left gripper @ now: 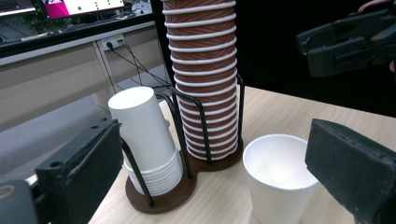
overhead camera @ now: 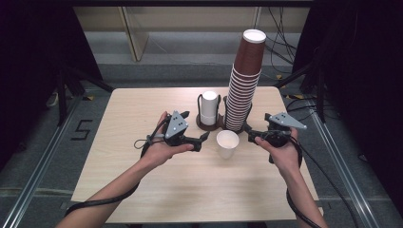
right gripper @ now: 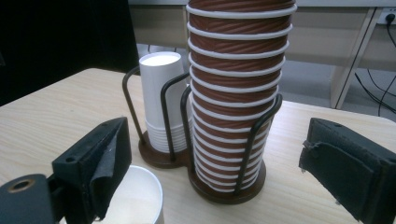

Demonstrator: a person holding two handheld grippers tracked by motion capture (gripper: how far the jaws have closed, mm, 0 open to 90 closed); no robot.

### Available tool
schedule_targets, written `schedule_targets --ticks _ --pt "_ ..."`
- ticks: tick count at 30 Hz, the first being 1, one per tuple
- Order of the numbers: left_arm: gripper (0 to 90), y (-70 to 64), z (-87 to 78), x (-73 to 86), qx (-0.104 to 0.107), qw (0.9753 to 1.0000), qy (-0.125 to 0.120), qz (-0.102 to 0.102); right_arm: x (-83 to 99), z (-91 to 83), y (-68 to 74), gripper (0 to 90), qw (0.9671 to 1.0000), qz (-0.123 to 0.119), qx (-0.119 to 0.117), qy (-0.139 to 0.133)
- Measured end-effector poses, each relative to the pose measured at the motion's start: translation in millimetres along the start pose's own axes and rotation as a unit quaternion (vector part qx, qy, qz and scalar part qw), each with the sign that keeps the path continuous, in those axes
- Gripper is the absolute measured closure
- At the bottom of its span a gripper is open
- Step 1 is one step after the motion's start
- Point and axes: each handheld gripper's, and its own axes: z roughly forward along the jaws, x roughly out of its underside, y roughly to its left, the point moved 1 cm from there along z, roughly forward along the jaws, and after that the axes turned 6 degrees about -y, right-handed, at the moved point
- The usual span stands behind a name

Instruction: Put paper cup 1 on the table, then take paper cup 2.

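One white cup (overhead camera: pixel 227 143) stands alone just before the cup holder (overhead camera: pixel 209 124), both grippers (overhead camera: pixel 203 138) (overhead camera: pixel 253 137) released, restacking seemingly undone.

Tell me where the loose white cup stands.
In the high view the white cup stands upright on the table, between both grippers, just in front of the cup holder.

Wooden table (overhead camera: pixel 142 190) bears cup holder (overhead camera: pixel 209 126), white cup (overhead camera: pixel 227 144).

Grey floor (overhead camera: pixel 43 156), perhaps carpeted, dark surroundings
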Motion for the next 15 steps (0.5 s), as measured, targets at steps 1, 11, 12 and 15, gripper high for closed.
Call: schedule_targets --ticks 1,11,12,15 --pt "3.7 1.0 0.7 -1.3 0.000 1.0000 0.002 0.004 -0.4 -0.2 -0.3 8.5 1.0000 0.004 0.007 0.003" --pt "3.7 5.3 15.8 -18.3 -0.004 0.9999 -0.015 0.001 -9.5 0.5 -1.1 8.4 1.0000 -0.005 0.007 -0.001" --pt "3.7 5.8 18.3 -20.0 -0.004 0.9999 -0.016 0.001 -11.4 1.7 -1.9 8.4 0.9999 -0.011 0.003 -0.005" --pt "3.7 7.6 27.1 -26.1 -0.005 0.9998 -0.018 0.001 -18.1 4.1 -2.1 8.4 0.9999 -0.010 -0.002 -0.007"
